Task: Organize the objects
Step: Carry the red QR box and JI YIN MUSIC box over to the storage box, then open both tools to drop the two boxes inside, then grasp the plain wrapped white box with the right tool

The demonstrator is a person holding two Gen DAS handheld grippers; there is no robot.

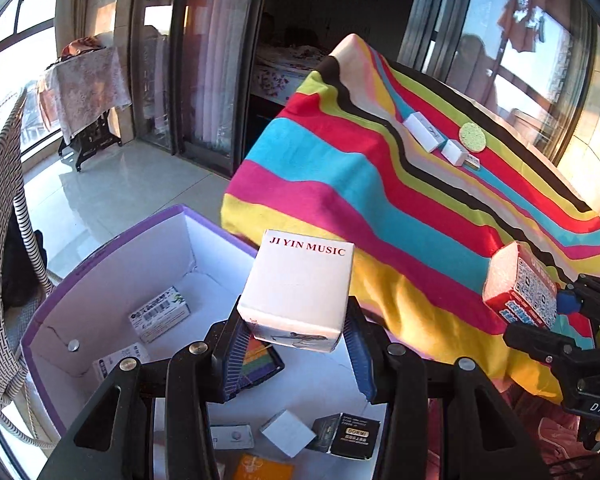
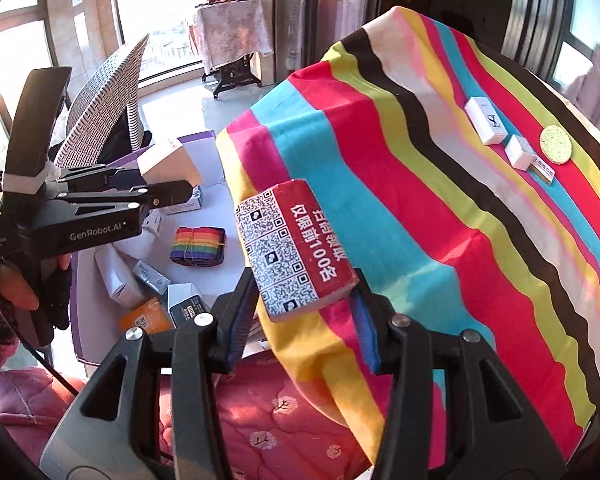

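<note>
the white box (image 1: 300, 292) marked "ji yin music" sits clamped between the left claw's (image 1: 296, 344) pads, held above the open purple bin (image 1: 100, 248). in the right wrist view the same box (image 2: 168, 160) shows at 10 o'clock, over the bin (image 2: 196, 138). the red pack (image 2: 296, 246) with qr codes is pinched tight by the right claw (image 2: 306, 308), hanging over the near edge of the striped cloth (image 2: 440, 240); from the left wrist view it (image 1: 520, 290) lies at 3 o'clock. inside the bin lie a rainbow band (image 2: 198, 246), an orange pack (image 2: 146, 316), a black box (image 1: 350, 434) and a barcode box (image 1: 160, 312). on the cloth, toward 1 o'clock, two white boxes (image 1: 424, 132) (image 1: 456, 152) lie just beside a green round pad (image 1: 473, 137).
</note>
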